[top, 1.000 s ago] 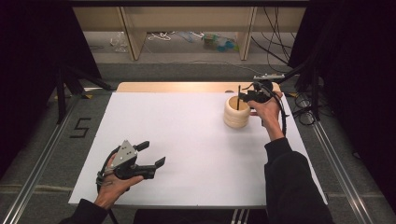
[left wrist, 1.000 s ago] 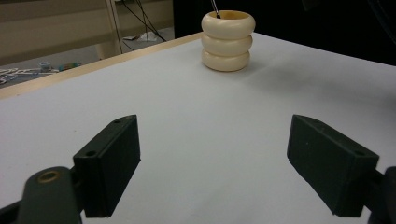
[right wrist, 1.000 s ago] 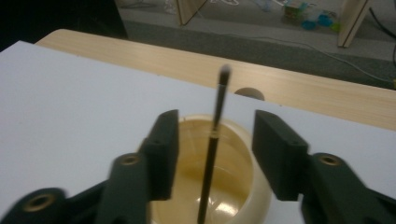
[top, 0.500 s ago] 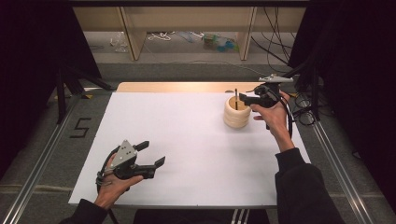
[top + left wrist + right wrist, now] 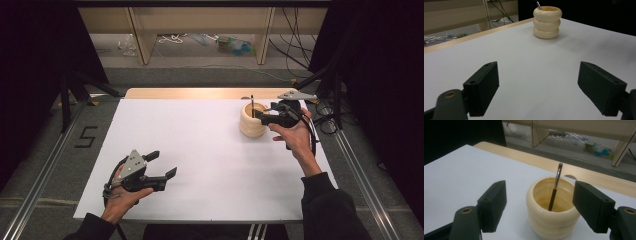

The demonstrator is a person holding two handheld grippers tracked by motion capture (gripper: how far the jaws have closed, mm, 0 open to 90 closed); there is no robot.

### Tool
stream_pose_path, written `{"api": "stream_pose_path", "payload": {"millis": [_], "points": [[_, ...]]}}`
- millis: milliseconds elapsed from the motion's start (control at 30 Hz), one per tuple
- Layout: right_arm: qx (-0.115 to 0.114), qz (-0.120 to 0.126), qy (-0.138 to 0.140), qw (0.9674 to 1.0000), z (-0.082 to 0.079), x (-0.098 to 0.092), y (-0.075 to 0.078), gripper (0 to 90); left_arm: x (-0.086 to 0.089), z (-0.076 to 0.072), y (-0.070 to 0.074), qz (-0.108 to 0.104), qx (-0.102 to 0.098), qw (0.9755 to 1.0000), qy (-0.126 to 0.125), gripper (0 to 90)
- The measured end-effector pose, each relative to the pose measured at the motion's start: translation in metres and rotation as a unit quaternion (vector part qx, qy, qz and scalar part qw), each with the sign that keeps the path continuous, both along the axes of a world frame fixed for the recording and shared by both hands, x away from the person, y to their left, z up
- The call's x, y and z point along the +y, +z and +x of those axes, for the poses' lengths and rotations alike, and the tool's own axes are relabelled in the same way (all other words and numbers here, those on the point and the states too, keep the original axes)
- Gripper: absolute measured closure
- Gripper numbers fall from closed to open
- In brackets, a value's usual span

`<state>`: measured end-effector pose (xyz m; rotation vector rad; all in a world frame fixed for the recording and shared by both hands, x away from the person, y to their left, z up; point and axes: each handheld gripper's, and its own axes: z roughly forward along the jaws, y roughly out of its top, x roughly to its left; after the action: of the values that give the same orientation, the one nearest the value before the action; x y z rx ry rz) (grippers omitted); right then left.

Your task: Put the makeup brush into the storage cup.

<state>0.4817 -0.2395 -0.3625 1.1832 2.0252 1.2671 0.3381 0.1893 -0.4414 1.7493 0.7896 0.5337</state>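
Looks like the drop-off step is done: the brush (image 5: 556, 185) stands inside the cream holder (image 5: 552, 217), leaning on its far wall I think. The right gripper (image 5: 267, 115) is just beside the holder, and its jaws have just been opening with nothing between them. The left gripper (image 5: 162, 165) sits well away, jaws spread and empty. Next move is probably just backing off without bumping the holder.

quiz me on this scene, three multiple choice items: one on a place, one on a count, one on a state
1. Where is the brush?
A. flat on the table
B. standing in the cream holder
C. between the left gripper's jaws

2. How many stacked rings form the holder's wall?
A. one
B. three
C. five

3. How does the right gripper stand?
A. open, nothing gripped
B. shut on the brush
C. shut on the holder's rim

Key: 1 B, the handle leans inside the holder; 2 B, the left gripper view shows three bulges; 3 A, its jaws have just been opening and stand apart either side of the holder, clear of the brush.
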Motion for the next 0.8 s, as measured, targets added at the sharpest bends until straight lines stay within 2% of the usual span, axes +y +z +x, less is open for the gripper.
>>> {"api": "stream_pose_path", "payload": {"millis": [167, 200, 433, 533, 667, 800], "points": [[0.004, -0.001, 0.007, 1.0000, -0.008, 0.002, -0.002, 26.5, 0.000, 0.000, 0.000, -0.001, 0.001, 1.0000, 0.001, 17.2], [0.001, 0.004, 0.009, 0.9999, -0.009, 0.002, -0.002, 26.4, 0.000, 0.000, 0.000, -0.002, 0.001, 1.0000, 0.001, 17.2], [-0.006, 0.004, 0.019, 0.9998, -0.020, 0.007, -0.004, 18.3, 0.000, 0.000, 0.000, -0.006, -0.001, 1.0000, -0.003, 17.2], [-0.002, 0.006, 0.020, 0.9998, -0.024, 0.009, -0.005, 16.9, 0.000, 0.000, 0.000, -0.006, -0.001, 1.0000, -0.002, 17.2], [-0.011, 0.012, 0.025, 0.9996, -0.028, 0.009, -0.007, 17.0, 0.000, 0.000, 0.001, 0.000, -0.003, 1.0000, -0.002, 17.2], [-0.018, 0.017, 0.034, 0.9991, -0.035, 0.010, -0.008, 16.5, 0.000, 0.000, 0.000, -0.007, 0.000, 1.0000, -0.001, 17.2]]}}
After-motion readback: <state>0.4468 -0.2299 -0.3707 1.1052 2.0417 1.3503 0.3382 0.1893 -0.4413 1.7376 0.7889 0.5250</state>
